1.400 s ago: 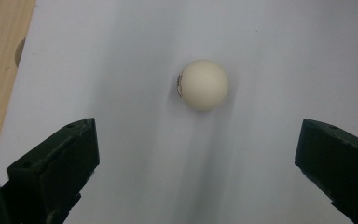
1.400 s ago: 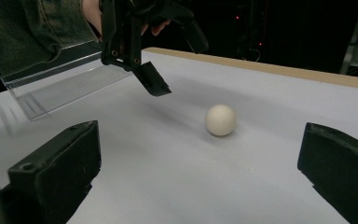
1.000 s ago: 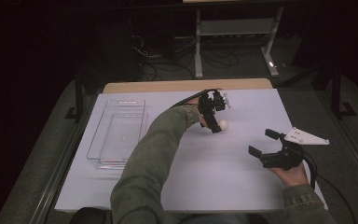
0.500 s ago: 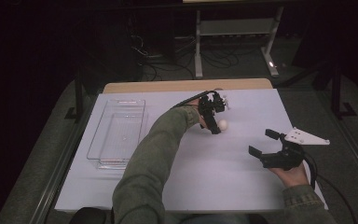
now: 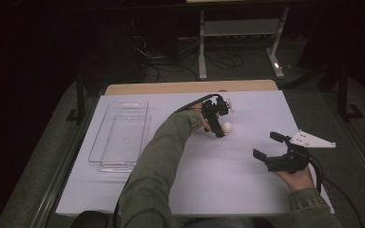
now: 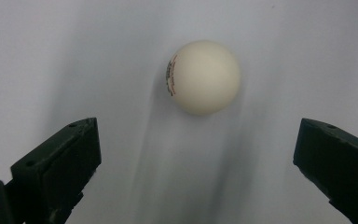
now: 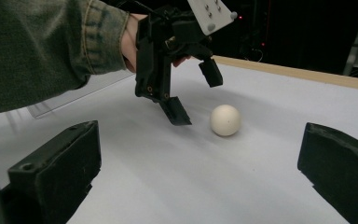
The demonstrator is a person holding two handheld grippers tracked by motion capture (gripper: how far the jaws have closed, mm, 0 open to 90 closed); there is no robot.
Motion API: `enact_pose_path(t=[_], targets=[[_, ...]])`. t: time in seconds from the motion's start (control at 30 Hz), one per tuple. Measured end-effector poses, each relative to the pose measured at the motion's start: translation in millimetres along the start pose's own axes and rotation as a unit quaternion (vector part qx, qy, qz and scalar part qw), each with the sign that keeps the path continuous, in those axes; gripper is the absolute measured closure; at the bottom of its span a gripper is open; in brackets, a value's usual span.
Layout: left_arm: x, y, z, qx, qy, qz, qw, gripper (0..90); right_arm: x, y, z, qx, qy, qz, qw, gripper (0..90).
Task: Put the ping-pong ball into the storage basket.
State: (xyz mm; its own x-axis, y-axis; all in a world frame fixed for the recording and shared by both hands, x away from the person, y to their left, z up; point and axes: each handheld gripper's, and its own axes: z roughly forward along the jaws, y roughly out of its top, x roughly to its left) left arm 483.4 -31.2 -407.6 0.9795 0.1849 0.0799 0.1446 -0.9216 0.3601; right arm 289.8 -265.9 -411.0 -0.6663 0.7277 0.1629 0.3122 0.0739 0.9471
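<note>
White sheeting covers the table [image 5: 247, 185]; nearest, the right gripper [image 5: 272, 146] rests idle, jaws apart. Farther on, the left gripper [image 5: 221, 124] hangs, jaws spread, just beside the ball [image 5: 227, 127], which lies free. Best to centre the ball between them before closing gently, lest it roll.

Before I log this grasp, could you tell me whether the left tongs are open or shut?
Open. In the left gripper view the left tongs stand wide apart, and the white ball lies on the table untouched.

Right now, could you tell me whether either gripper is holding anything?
Nothing is held: the left gripper hangs open by the white ball, and the right gripper is open too.
</note>
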Motion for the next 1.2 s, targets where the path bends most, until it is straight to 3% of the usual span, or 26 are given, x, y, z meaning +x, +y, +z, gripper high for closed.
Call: enact_pose_path(t=[0.3, 0.4, 0.63, 0.8, 1.13, 1.2], targets=[[-0.8, 3.5, 4.2, -0.023, -0.006, -0.002, 0.9997, 7.2, -0.1, 0.1, 0.1, -0.001, 0.003, 0.0, 1.0, 0.0], [-0.7, 5.3, 5.9, -0.035, -0.009, -0.008, 0.9993, 14.0, -0.2, 0.2, -0.1, -0.002, 0.004, -0.001, 1.0, 0.0], [0.9, 7.6, 10.2, -0.045, -0.012, -0.016, 0.9988, 23.4, -1.1, 0.3, -1.2, -0.004, 0.003, 0.004, 1.0, 0.0], [0.0, 8.2, 12.6, -0.038, -0.014, -0.013, 0.9991, 24.6, -0.5, -0.3, -2.8, -0.004, 0.001, 0.002, 1.0, 0.0], [0.2, 10.1, 13.2, -0.045, -0.015, -0.011, 0.9988, 42.7, 0.1, 0.1, -2.6, -0.007, 0.003, 0.0, 1.0, 0.0], [0.1, 9.8, 14.0, -0.048, -0.017, -0.012, 0.9986, 49.8, -0.1, 0.0, -2.7, -0.007, 0.003, 0.001, 1.0, 0.0]])
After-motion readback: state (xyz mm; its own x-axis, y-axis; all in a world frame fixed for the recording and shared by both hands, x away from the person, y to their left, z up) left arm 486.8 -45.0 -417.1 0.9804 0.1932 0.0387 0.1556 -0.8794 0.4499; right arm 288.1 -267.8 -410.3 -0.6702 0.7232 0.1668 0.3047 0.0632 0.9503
